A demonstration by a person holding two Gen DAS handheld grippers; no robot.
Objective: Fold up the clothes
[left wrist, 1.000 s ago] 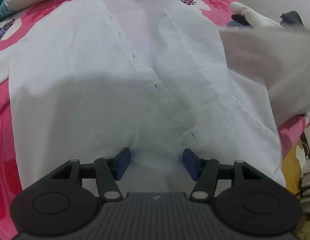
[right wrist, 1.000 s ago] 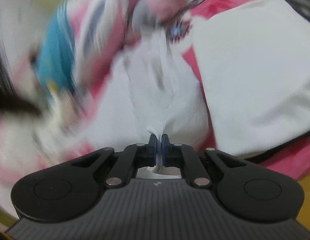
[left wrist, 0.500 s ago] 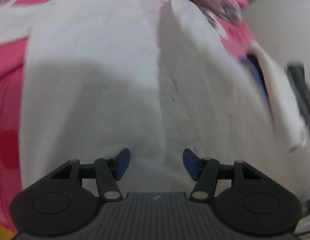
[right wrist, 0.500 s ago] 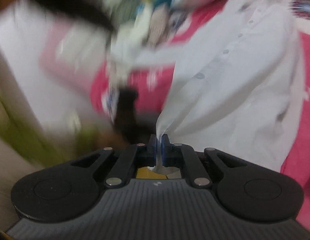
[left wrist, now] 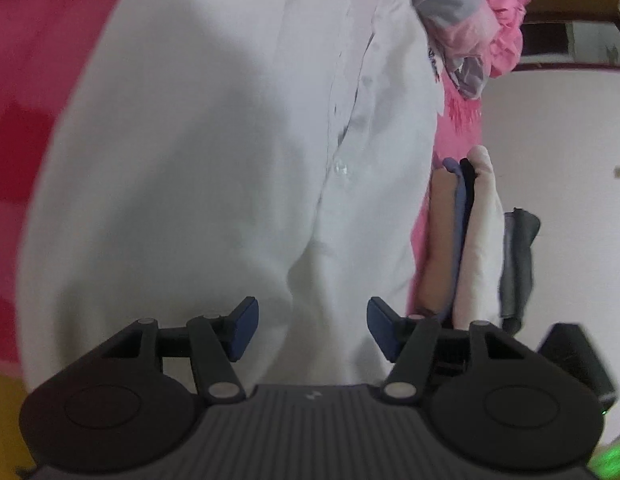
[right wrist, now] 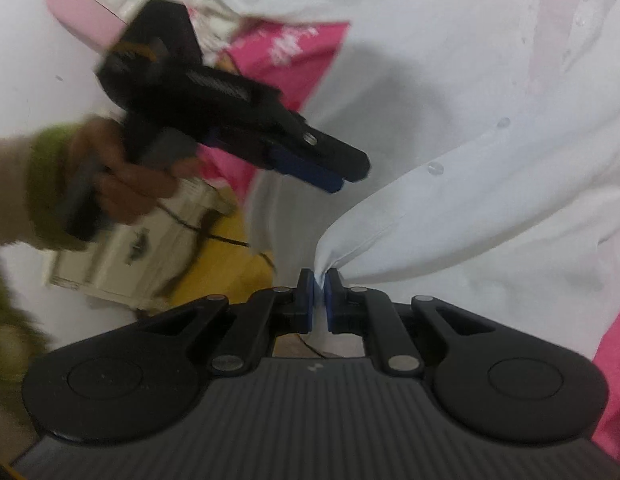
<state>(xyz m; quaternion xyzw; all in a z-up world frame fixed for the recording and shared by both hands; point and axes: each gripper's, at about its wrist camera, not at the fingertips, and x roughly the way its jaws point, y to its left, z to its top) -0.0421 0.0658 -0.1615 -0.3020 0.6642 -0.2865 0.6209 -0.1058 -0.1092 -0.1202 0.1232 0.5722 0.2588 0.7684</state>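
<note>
Gripping: right gripper (right wrist: 319,294), lower centre of the right wrist view, has its blue pads pressed together on a pinched corner of the white button-up cotton shirt (right wrist: 450,128); cloth rises from the pinch toward the right.
Left edge, right wrist view: a hand (right wrist: 122,184) with a green cuff holds the handle of the left gripper (right wrist: 334,178), a black tool slanting from upper left down toward centre; from this side angle its blue-tipped fingers cannot be judged for gap.
Centre to right, right wrist view: the shirt fills the right half, button placket running diagonally, small clear buttons visible; it lies on a bright pink bed cover (right wrist: 294,60).
Lower left, right wrist view: cream box-like item on a yellow surface, blurred.
Left edge, left wrist view: the pink bed cover (left wrist: 34,80) shows beside the shirt.
Centre, left wrist view: the white shirt (left wrist: 190,140) spreads across most of the frame, placket running down right of centre.
Bottom centre, left wrist view: left gripper (left wrist: 308,328) has fingers spread wide, nothing between them, shirt fabric behind the gap.
Right, left wrist view: a stack of folded garments (left wrist: 478,240), cream, blue and dark, seen edge-on beside the shirt; white wall beyond.
Upper right, left wrist view: crumpled pink and grey cloth (left wrist: 482,28).
</note>
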